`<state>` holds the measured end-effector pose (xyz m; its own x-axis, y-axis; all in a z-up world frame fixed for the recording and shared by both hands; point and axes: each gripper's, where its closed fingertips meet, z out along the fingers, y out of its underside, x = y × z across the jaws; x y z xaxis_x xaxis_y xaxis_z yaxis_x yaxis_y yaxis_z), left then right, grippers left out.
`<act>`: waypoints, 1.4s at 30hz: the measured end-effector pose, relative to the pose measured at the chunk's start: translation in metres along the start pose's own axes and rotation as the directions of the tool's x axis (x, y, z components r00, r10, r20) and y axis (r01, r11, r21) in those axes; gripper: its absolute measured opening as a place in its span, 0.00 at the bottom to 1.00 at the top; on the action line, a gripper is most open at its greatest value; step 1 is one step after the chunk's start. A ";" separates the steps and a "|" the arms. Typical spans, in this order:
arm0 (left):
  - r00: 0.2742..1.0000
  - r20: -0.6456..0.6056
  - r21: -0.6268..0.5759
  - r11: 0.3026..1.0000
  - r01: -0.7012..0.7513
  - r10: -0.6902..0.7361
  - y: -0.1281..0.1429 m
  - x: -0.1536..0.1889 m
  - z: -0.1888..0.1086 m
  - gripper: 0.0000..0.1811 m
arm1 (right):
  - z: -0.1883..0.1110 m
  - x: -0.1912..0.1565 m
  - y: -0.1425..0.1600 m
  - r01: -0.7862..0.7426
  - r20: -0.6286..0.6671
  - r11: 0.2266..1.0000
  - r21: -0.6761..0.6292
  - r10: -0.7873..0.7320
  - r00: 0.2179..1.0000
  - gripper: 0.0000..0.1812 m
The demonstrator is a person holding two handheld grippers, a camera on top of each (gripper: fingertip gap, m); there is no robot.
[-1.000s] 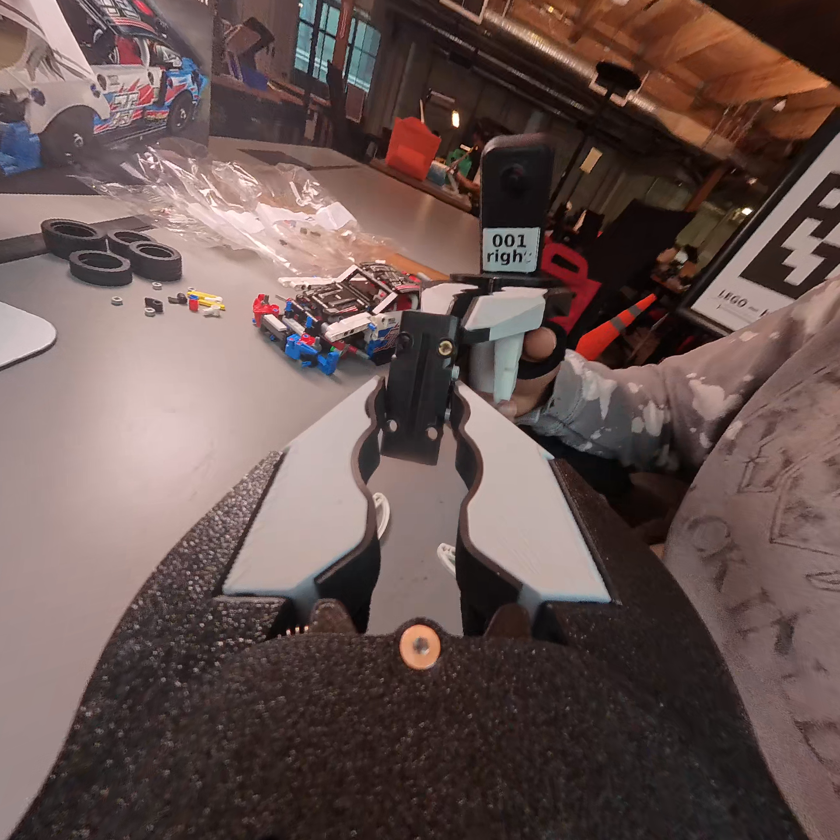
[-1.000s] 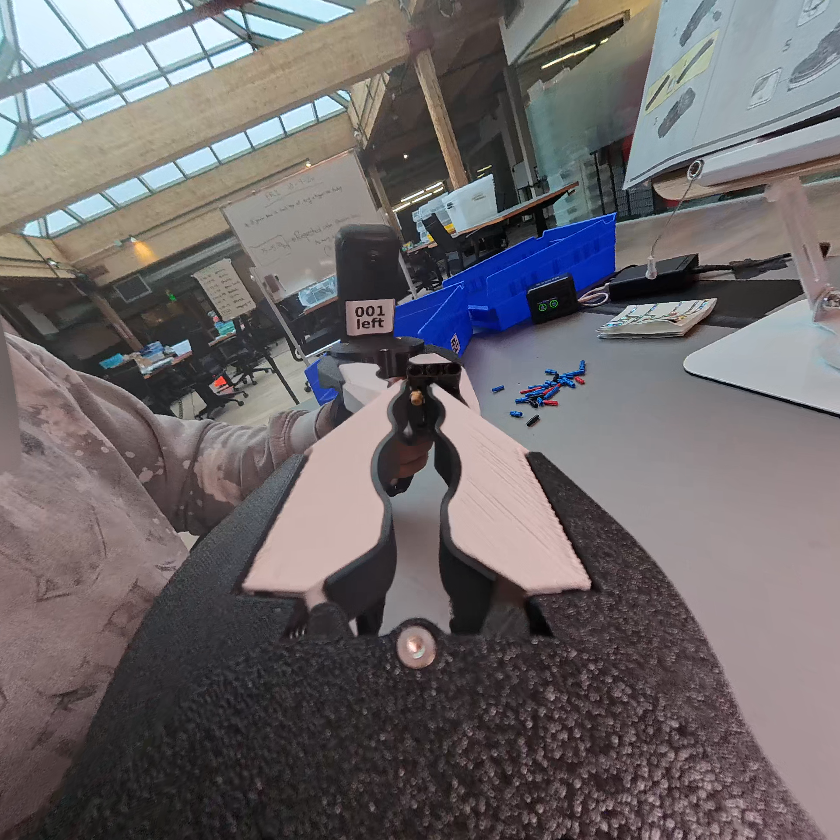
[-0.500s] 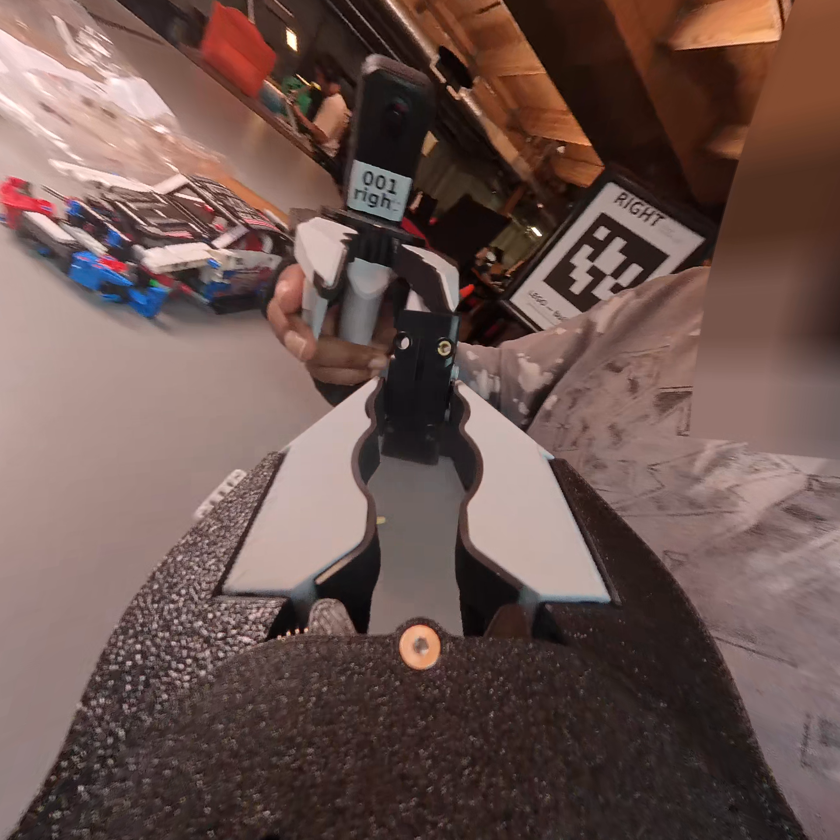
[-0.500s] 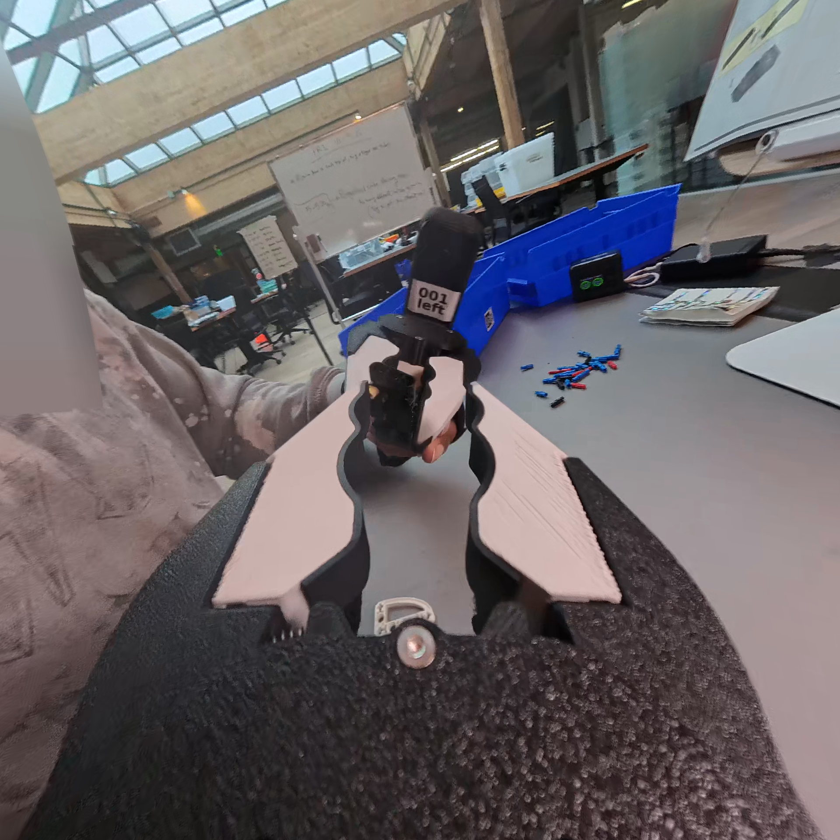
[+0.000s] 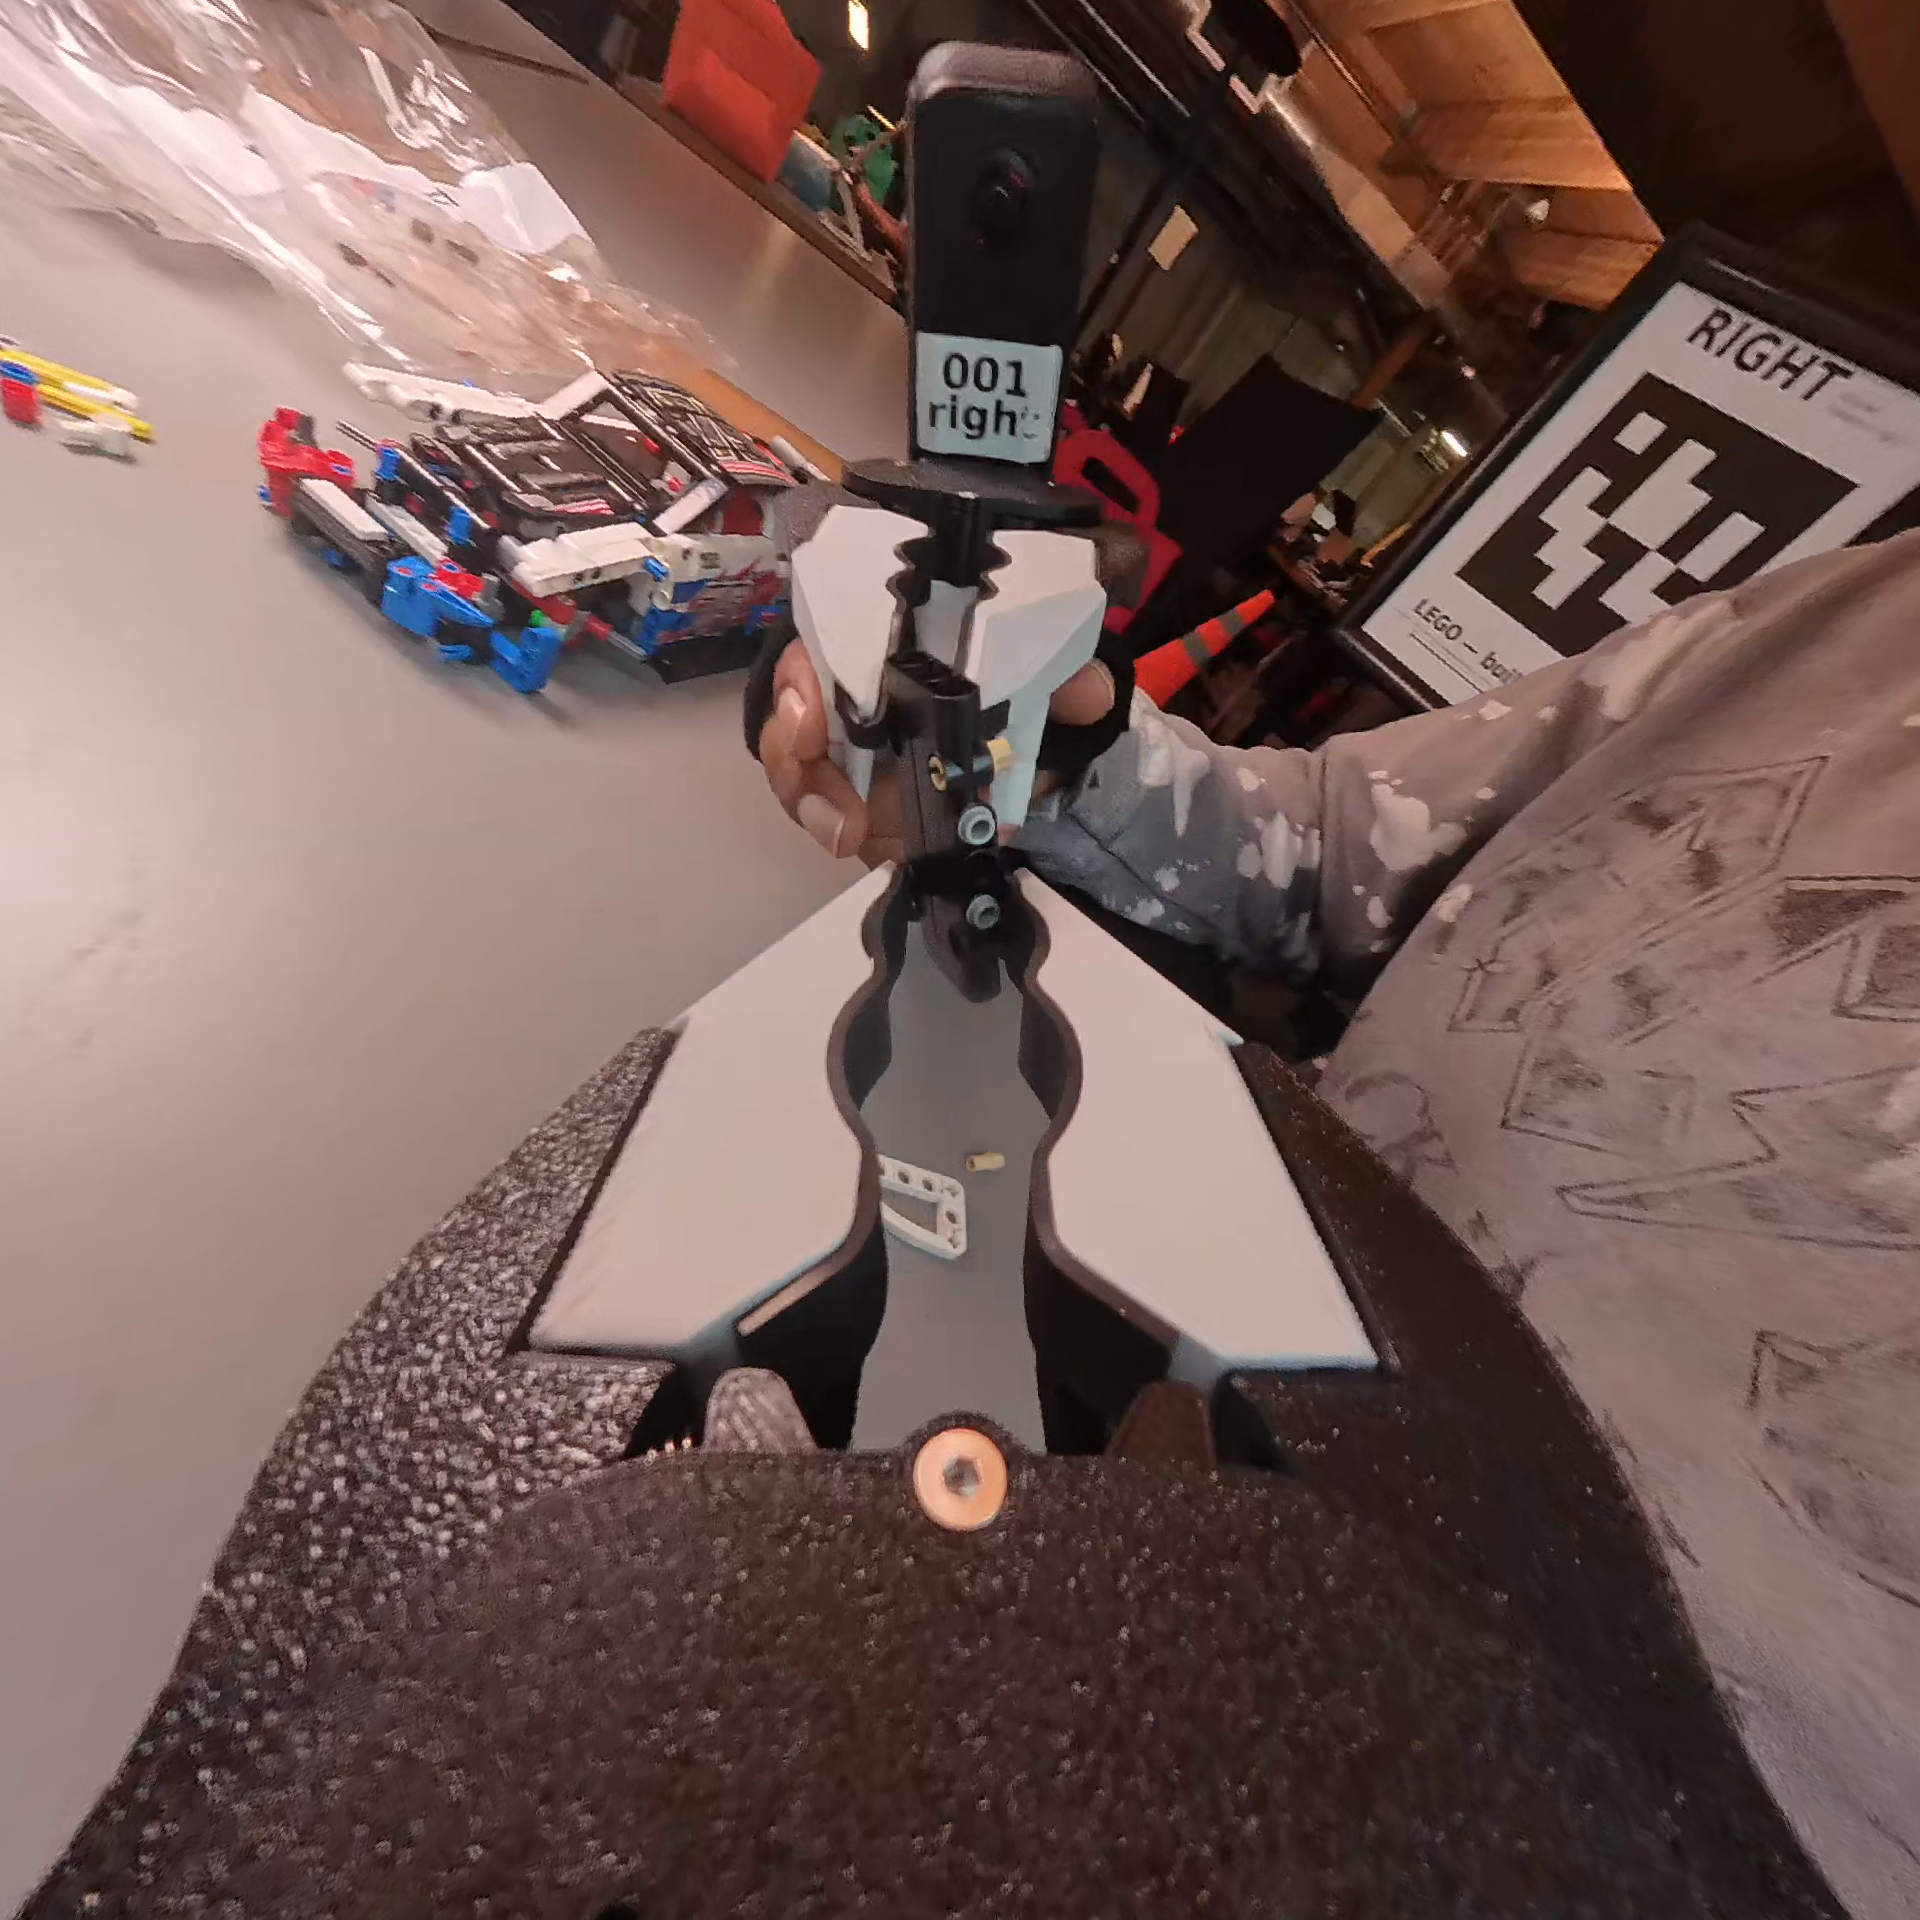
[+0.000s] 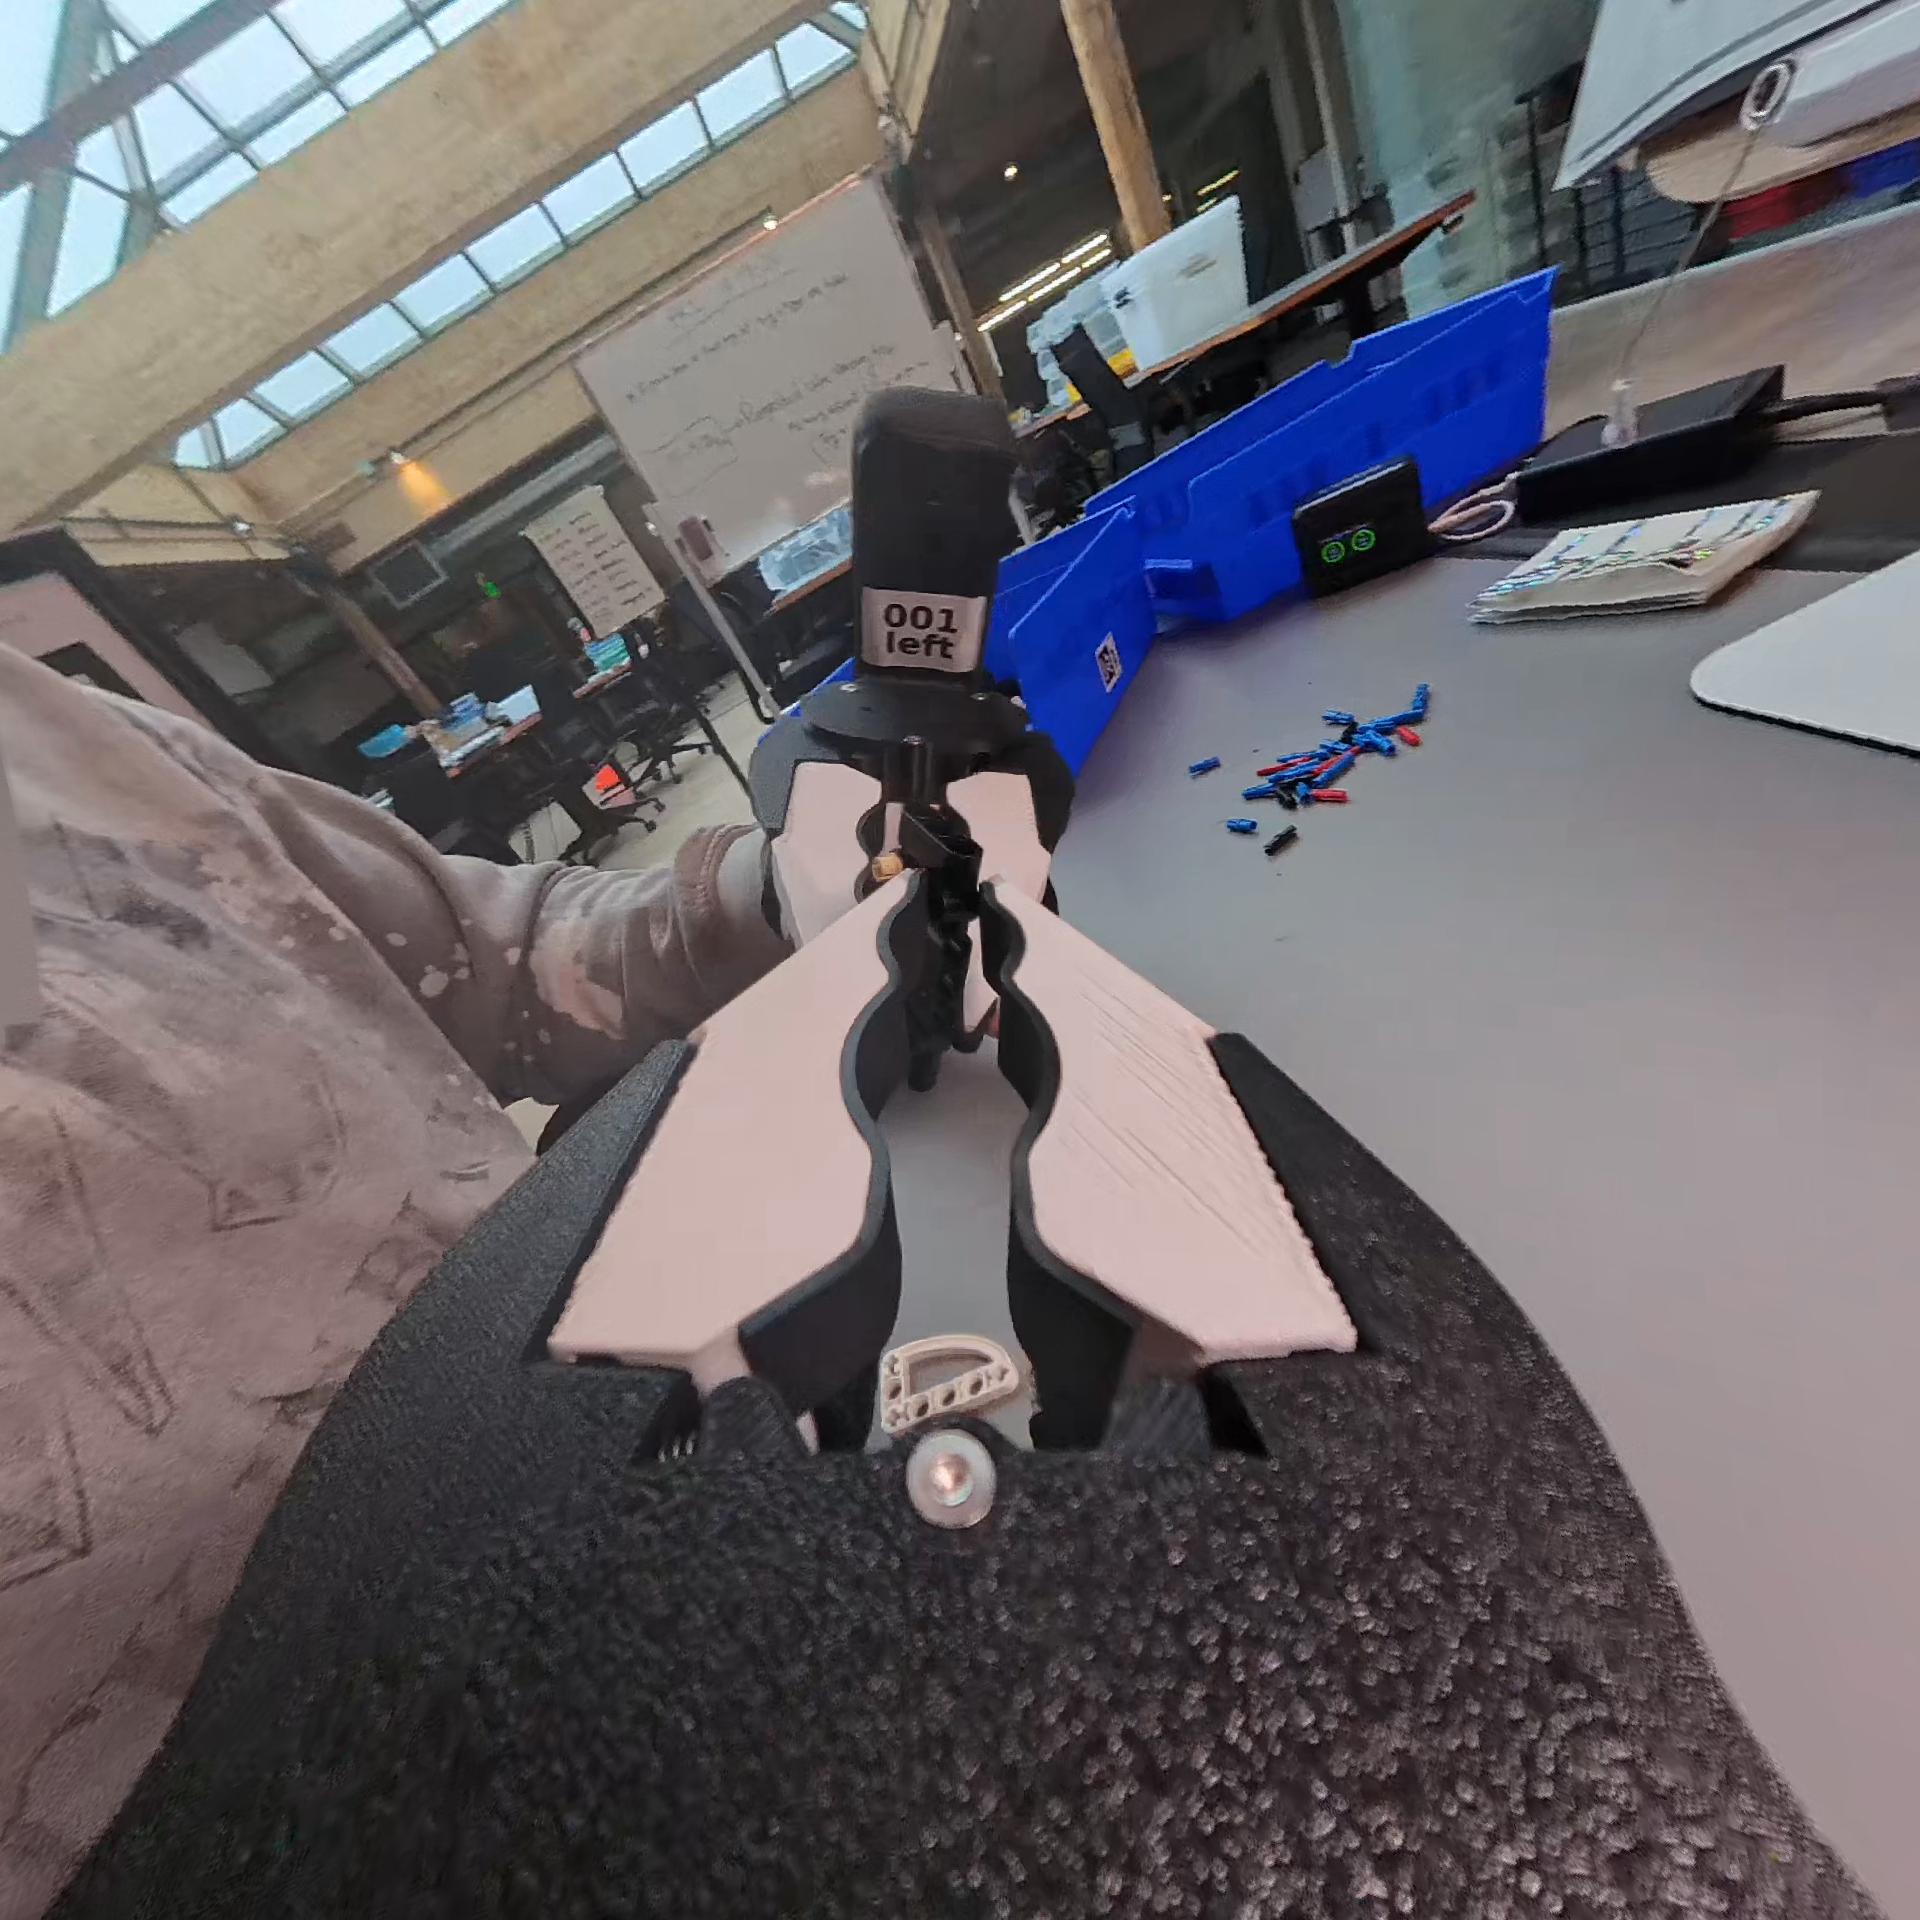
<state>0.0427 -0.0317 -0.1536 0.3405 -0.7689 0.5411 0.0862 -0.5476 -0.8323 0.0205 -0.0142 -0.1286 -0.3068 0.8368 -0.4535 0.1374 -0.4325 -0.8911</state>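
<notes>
My left gripper (image 5: 954, 906) is shut on the lower end of a slim black brick-built piece (image 5: 951, 821) with grey pins and a tan pin. My right gripper (image 5: 940, 681) faces it tip to tip and grips the upper end of the same piece. In the right wrist view, my right gripper (image 6: 951, 896) is shut on the black piece (image 6: 938, 966), with the left gripper (image 6: 914, 821) just behind it. Both are held above the grey table (image 5: 312, 935). A small white frame part (image 5: 923, 1205) and a tan pin (image 5: 982, 1162) lie on the table below; a white curved part (image 6: 943, 1382) shows under the right gripper.
A partly built red, white and blue model car (image 5: 540, 540) and clear plastic bags (image 5: 312, 187) lie to the far left. Blue bins (image 6: 1299, 488), a pile of small blue and red pins (image 6: 1325, 758), a booklet (image 6: 1642, 556) and a white stand base (image 6: 1829, 665) are on the right. My left and right fingertips are right by each other.
Both grippers have swung and tilted and drawn together. The black piece, seen broadside in the left gripper before, is now edge on and held between both sets of fingertips.
</notes>
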 end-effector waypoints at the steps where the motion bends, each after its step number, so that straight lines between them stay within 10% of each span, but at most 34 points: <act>1: 1.000 0.029 0.022 1.000 0.002 -0.002 -0.003 -0.005 0.000 0.09 | 0.000 0.005 -0.002 -0.012 -0.030 1.000 0.017 0.013 0.999 0.04; 12: 0.933 0.358 0.096 0.992 -0.085 0.045 -0.011 -0.050 -0.004 0.03 | 0.004 0.040 -0.002 -0.007 -0.264 0.997 0.071 0.026 0.964 0.05; 19: 0.686 0.683 -0.098 0.962 -0.254 0.251 -0.014 -0.095 -0.029 0.03 | 0.007 0.050 -0.008 0.119 -0.423 0.992 0.050 -0.087 0.902 0.14; 32: 0.327 0.714 -0.452 0.764 -0.460 0.619 -0.023 -0.082 -0.029 0.03 | 0.026 0.050 -0.004 0.104 -0.491 0.993 0.053 -0.065 0.869 0.04; 42: 0.528 0.704 -0.291 0.871 -0.396 0.475 -0.027 -0.079 -0.028 0.03 | 0.026 0.049 -0.009 0.174 -0.499 0.984 0.042 -0.130 0.857 0.03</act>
<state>-0.0123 0.0346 -0.1707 0.8799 -0.4335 -0.1944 -0.3321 -0.2686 -0.9042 -0.0198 0.0220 -0.1426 0.1886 0.9409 -0.2812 0.0423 -0.2939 -0.9549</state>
